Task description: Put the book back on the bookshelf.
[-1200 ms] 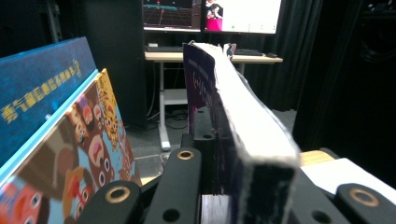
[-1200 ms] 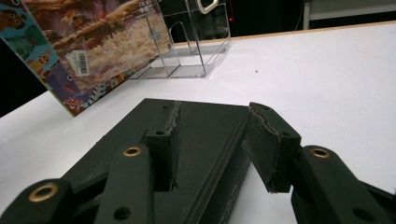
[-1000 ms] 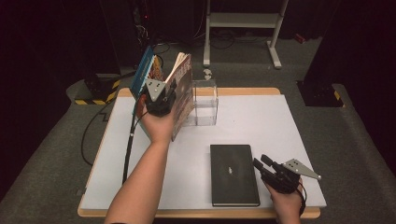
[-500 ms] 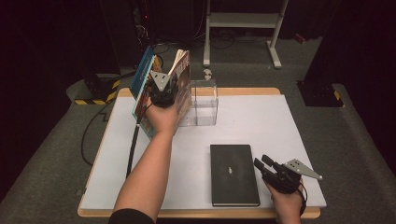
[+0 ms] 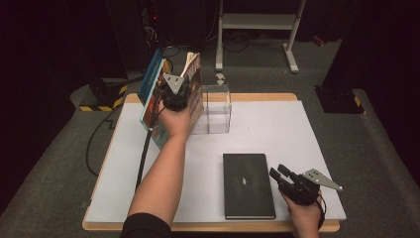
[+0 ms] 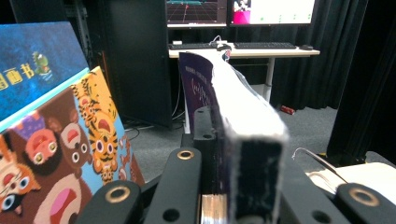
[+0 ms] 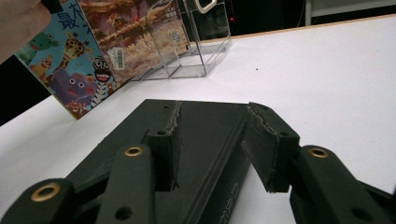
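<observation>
Clear stand (image 5: 216, 108) beside held book (image 5: 194, 82)

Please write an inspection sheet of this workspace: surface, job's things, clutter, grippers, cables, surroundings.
Surface: white table top, wooden edge.
Job's things: thick book with purple cover held upright beside leaning colourful picture books; clear plastic box; black notebook lying flat.
Clutter: nothing seen.
Grippers: left gripper shut on the thick book; right gripper with jaws apart at the notebook's edge.
Cables: black cable trails across the table.
Surroundings: grey carpet, dark curtains, desk with monitors.
</observation>
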